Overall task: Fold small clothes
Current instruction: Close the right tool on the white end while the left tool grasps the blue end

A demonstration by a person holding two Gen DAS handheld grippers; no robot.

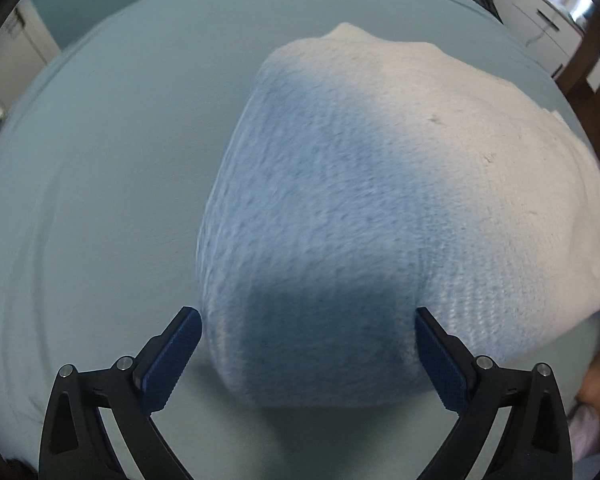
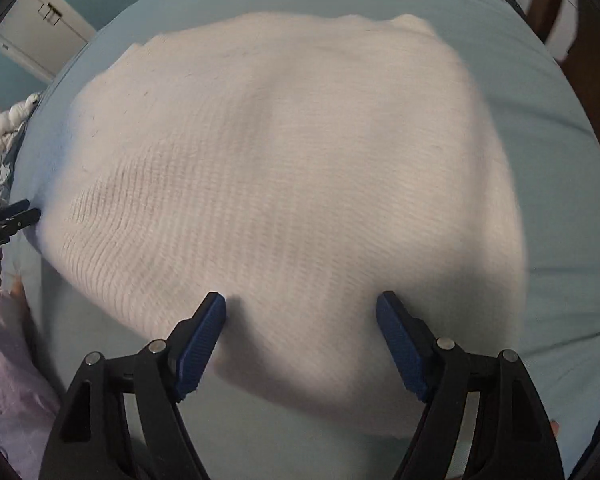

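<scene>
White knit garment is lying spread on the pale blue bed sheet. Both grippers are poised over its near edge, left gripper and right gripper, jaws spread wide, pinching nothing. Best move, likely: pinch both corners evenly, lifting together to keep the fold straight.

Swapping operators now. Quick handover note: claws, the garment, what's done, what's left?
Left claw: open, empty, pointing down over the near left end of the knit sweater.
Right claw: open, empty, pointing down over the sweater's near edge further right.
The sweater lies spread on the light blue sheet, pale blue at the left end, white toward the right. The pictures are blurred, so I cannot tell whether the pads touch the cloth.
Done: sweater laid out; no finished fold shows.
Left: probably grip the near edge with both claws, fold it over, then fold it smaller.
</scene>
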